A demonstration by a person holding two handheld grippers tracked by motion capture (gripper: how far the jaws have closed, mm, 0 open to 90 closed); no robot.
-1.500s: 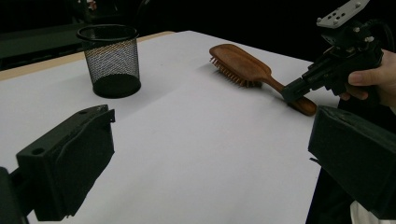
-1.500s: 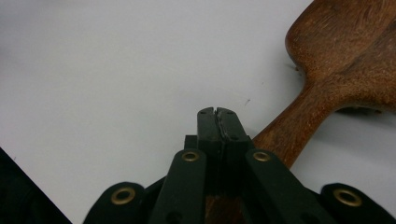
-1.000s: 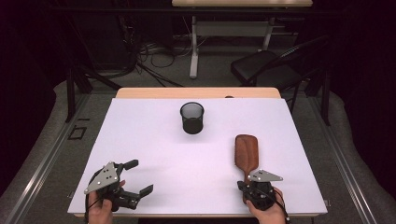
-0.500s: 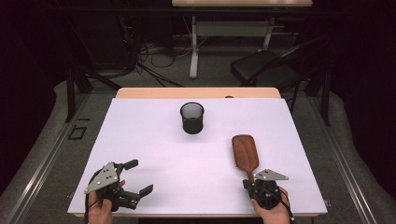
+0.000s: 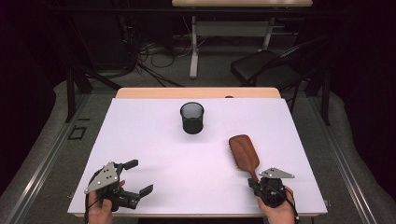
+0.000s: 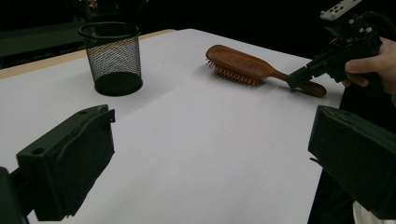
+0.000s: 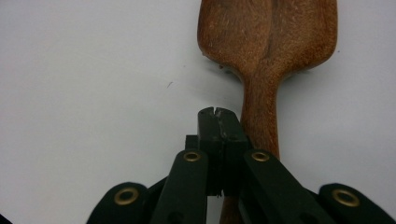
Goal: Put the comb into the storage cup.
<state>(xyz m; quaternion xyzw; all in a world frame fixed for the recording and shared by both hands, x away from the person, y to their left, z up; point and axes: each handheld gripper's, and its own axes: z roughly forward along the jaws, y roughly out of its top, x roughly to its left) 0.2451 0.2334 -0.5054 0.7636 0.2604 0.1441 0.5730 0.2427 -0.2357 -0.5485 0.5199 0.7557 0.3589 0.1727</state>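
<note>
A wooden hairbrush (image 5: 243, 151) (image 6: 238, 65) (image 7: 266, 37) lies on the white table (image 5: 154, 140) at the front right, bristles facing left, handle toward me. My right gripper (image 5: 255, 181) (image 7: 217, 119) (image 6: 297, 80) is shut, jaws pressed together with nothing between them. Its tip sits at the brush handle, which runs past beside and under the jaws. A black mesh cup (image 5: 192, 117) (image 6: 112, 56) stands upright at the table's middle back. My left gripper (image 5: 140, 176) (image 6: 210, 158) rests at the front left, jaws wide open and empty.
Wide bare tabletop lies between the two grippers and the cup. Behind the table are a dark chair (image 5: 266, 65), floor cables (image 5: 159, 56) and another table's legs (image 5: 194, 46). The table's front edge runs just under both hands.
The brush has turned a little, its head swinging left. My right gripper has shifted slightly right at the handle. The left gripper has stayed still.
</note>
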